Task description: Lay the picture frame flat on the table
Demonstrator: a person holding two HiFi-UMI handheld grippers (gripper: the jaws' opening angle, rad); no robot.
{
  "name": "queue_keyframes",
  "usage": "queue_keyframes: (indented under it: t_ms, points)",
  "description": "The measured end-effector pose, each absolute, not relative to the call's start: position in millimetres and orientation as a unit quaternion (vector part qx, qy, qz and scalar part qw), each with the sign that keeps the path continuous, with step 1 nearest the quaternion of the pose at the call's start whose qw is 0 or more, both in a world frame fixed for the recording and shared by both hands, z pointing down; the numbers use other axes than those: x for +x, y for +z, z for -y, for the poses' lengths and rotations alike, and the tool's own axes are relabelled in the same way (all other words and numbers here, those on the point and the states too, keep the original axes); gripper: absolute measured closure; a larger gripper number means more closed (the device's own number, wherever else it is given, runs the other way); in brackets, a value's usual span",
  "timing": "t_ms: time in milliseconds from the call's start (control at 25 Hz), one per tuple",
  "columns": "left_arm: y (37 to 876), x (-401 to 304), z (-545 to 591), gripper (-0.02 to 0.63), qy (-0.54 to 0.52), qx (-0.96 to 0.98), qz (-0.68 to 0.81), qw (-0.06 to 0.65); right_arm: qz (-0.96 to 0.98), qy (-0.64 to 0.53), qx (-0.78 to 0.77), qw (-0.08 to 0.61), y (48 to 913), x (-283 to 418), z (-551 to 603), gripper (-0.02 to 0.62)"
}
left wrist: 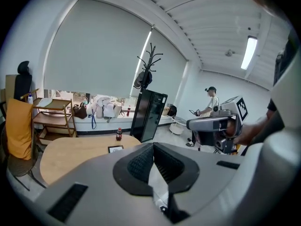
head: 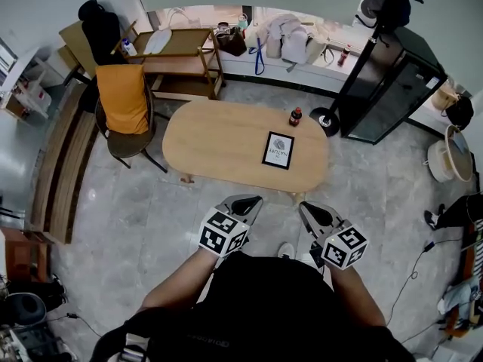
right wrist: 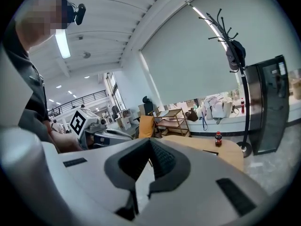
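Starting with the big stuff: the oval wooden table [head: 219, 142] sits out in the middle of the floor. The picture frame [head: 278, 150] is on its right-hand part, face up, and as far as I can tell from the head view it's lying flat. From the left gripper view it reads as a low dark slab on the tabletop, not propped up. A small dark bottle [head: 295, 117] stands just beyond it near the far edge, not touching it. So to me the job looks basically done, with nothing obvious left to do to the frame.

The left gripper [head: 251, 200] and right gripper [head: 308, 209] are both down by the person's body, well apart from the table. Each one's own view shows the two ribbed pads pressed together with nothing pinched between them. So both are closed and empty, and neither is touching the frame or anything else.
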State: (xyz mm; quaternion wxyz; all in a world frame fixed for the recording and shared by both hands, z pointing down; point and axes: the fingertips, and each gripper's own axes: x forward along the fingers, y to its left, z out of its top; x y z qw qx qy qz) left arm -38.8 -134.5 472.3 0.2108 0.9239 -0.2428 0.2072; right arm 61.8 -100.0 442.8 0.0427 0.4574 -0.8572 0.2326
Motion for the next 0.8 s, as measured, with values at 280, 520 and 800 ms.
queue_keyframes:
  t_ms: [280,520,800]
  points:
    - [471.0,-35.7,122.2,0.601,0.219,0.921,0.239,0.214,0.848,0.247,0.468,0.010,450.2,75.3,92.8,0.594]
    - [466.8,-40.1,123.8,0.601,0.211,0.918,0.250,0.224,0.847,0.246,0.470,0.002,449.7,79.7,92.2,0.594]
    - [461.4,-43.0,122.9,0.601,0.210,0.919,0.250,0.219,0.849,0.244,0.469,0.002,445.0,74.0,93.9,0.594]
